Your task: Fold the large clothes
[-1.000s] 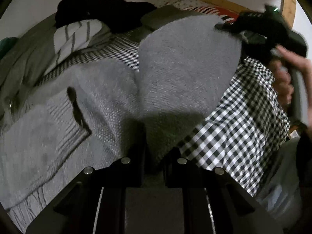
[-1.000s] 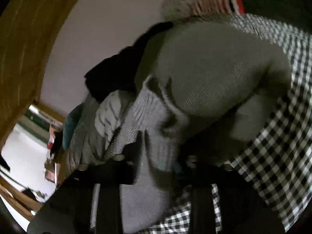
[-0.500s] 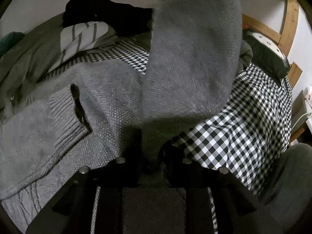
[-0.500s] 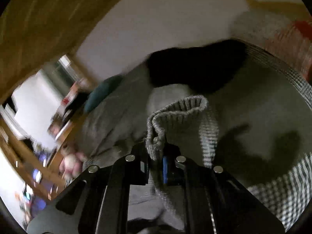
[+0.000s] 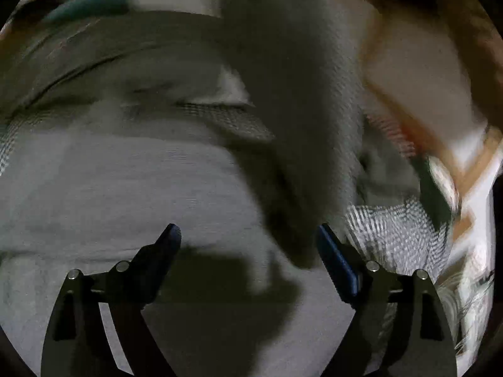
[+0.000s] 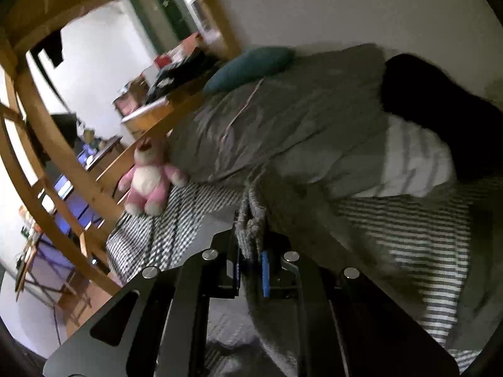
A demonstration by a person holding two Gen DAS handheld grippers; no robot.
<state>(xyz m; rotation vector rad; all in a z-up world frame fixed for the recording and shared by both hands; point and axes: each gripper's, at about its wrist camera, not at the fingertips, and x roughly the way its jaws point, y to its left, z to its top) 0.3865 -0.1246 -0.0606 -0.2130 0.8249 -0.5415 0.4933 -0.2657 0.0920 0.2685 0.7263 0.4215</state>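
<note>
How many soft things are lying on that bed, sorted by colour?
Grey: 2, the knit sweater and the duvet
Teal: 1, the pillow
Pink: 1, the plush bear
Black: 1, the dark garment
Striped white: 1, the striped top
Total: 6

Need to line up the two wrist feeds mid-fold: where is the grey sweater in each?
Left wrist: grey sweater hangs blurred down the centre, ending between the open left gripper fingers.
Right wrist: its ribbed edge sits low centre, pinched in the right gripper.
Shared landmark: teal pillow.
</note>
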